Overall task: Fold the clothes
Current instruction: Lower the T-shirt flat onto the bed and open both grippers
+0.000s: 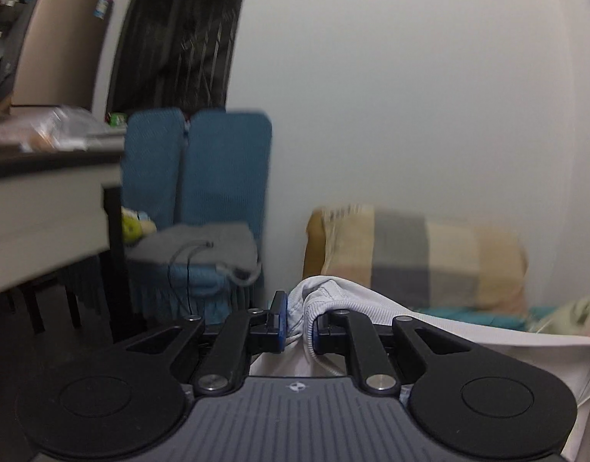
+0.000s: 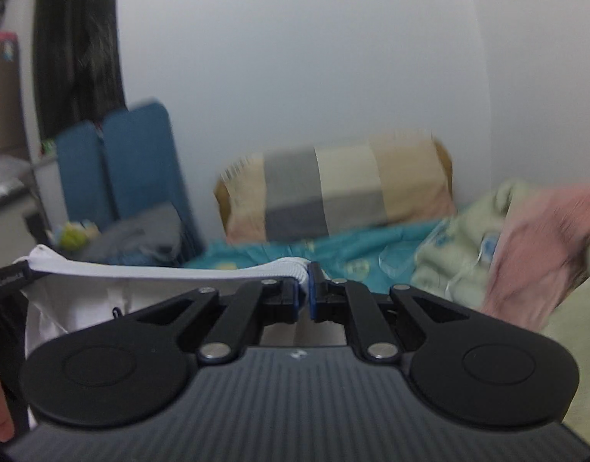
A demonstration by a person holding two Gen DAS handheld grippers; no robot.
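Both the left gripper (image 1: 298,325) and right gripper (image 2: 303,293) pinch the white ribbed-hem cloth garment (image 2: 141,269); its small mark is unreadable.

A: What does the left gripper (image 1: 298,325) hold?
B: A white ribbed-edge fabric garment (image 1: 335,294), pinched between its blue pads.
A: Behind it?
B: A checked beige-and-grey pillow (image 1: 418,254), blurred.

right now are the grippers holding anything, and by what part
Both hold one white garment. The left gripper is shut on a bunched, ribbed edge; the right gripper pinches the same top edge at its other end, so that edge stretches between them.
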